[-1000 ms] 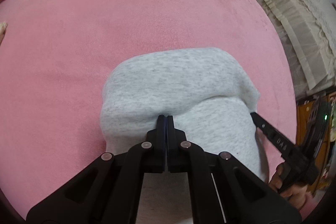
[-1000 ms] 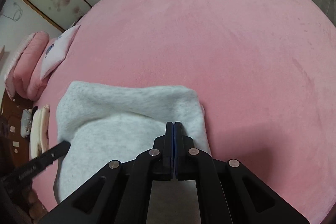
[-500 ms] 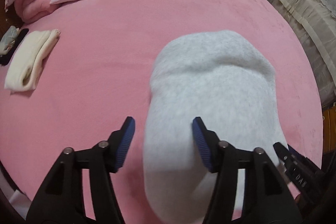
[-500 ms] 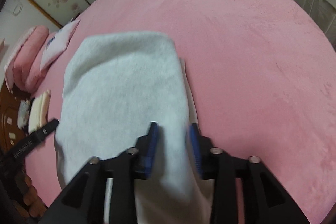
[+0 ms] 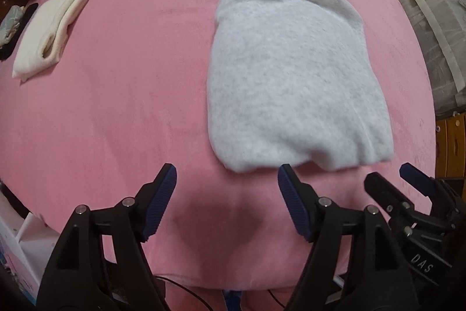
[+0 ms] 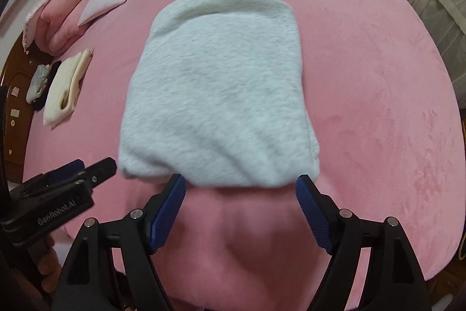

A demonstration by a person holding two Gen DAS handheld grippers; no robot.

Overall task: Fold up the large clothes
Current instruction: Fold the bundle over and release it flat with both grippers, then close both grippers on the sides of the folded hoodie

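We are spreading both tongs, left tongs [image 5: 227, 179] and right tongs [image 6: 240, 190], empty; a snag could be tugging the folded grey sweatshirt [image 6: 217, 89] open near the bed's [image 6: 378, 77] front edge.

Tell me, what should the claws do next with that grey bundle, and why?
Probably carry the grey bundle over beside the cream stack. It lies folded on the bed, and both claws, left and right, are opening with nothing between them.
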